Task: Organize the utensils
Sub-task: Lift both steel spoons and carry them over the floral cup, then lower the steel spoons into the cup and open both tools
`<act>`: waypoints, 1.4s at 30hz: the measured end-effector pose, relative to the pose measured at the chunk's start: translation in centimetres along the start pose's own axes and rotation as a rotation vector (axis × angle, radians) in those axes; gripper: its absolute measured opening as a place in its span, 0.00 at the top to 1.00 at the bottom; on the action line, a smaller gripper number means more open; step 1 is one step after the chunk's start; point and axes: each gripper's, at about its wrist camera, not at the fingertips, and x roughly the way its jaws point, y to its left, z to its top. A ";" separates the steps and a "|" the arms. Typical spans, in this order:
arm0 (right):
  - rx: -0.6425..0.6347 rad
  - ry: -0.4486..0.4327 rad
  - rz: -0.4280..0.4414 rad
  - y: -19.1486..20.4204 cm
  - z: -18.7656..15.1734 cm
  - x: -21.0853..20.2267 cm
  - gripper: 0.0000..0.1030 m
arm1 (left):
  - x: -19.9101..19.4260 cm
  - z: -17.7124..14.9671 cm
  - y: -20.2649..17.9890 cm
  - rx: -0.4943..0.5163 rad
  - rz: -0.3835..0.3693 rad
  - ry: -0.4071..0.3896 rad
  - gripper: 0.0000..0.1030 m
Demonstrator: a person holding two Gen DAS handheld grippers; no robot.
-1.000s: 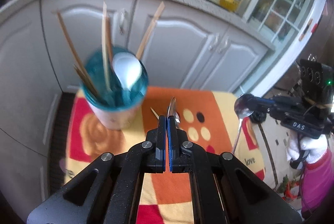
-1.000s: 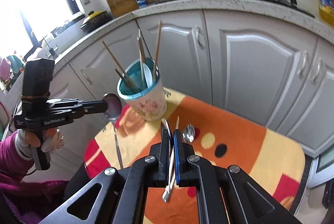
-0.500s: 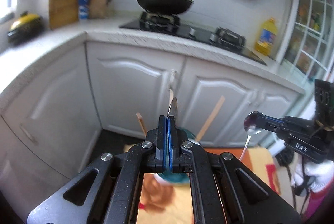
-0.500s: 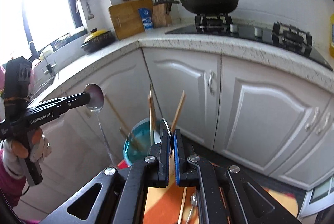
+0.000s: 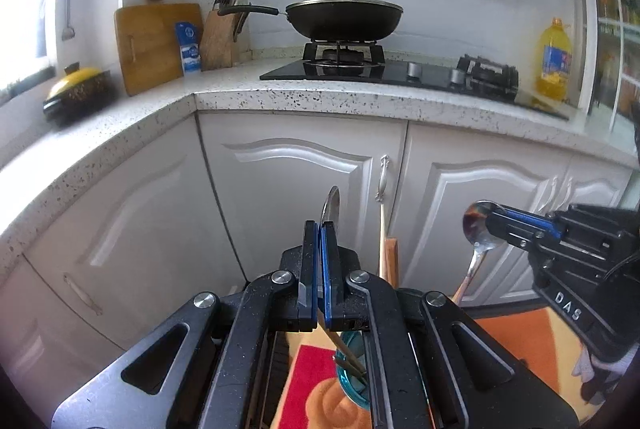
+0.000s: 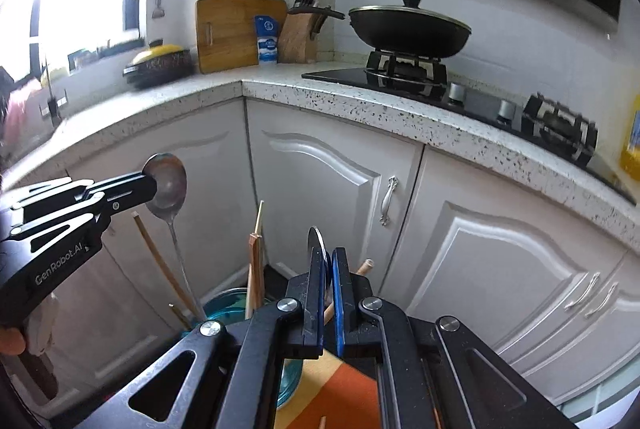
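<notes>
The left gripper point(image 5: 320, 229) has its jaws clamped on a metal spoon point(image 5: 331, 205), gripped at the bowl, which stands edge-on above the fingertips; seen from the right wrist, that same spoon point(image 6: 166, 185) hangs with its handle pointing down toward the cup. The right gripper point(image 6: 325, 257) is likewise clamped on a second spoon point(image 6: 316, 241), whose bowl rises edge-on between the jaws; from the left wrist this second spoon point(image 5: 478, 229) shows its bowl pinched at the tips and its handle slanting down and to the left. Below and between the two tools stands a teal-rimmed cup point(image 6: 228, 303), partly hidden behind the gripper bodies, with wooden chopsticks point(image 6: 256, 261) standing in it and leaning outward. The cup rests on an orange and red patterned cloth point(image 5: 516, 345) that covers the desk. Behind all this run white cabinet doors point(image 5: 296, 197) under a speckled countertop point(image 5: 328, 97). On the countertop, farther back, sit a black lidded wok point(image 5: 344, 15) on a gas burner, a knife block point(image 5: 218, 37), a wooden cutting board point(image 5: 154, 43) and a yellow oil bottle point(image 5: 554, 61).
</notes>
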 end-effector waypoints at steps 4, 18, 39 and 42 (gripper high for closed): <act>-0.074 0.017 -0.023 1.3 -1.2 1.0 0.97 | 0.5 -1.4 -0.8 0.035 0.027 -0.002 1.00; 0.005 0.056 0.060 -0.1 -2.8 0.1 0.97 | 1.4 -3.0 -1.0 0.002 -0.020 0.086 1.00; 0.143 0.201 0.114 -2.3 -10.0 -3.6 0.71 | -3.8 -2.8 -1.5 -0.069 -0.180 0.120 0.61; 0.155 0.196 0.106 -2.6 -10.6 -4.6 0.71 | -5.1 -3.1 -2.7 -0.032 -0.186 0.106 0.60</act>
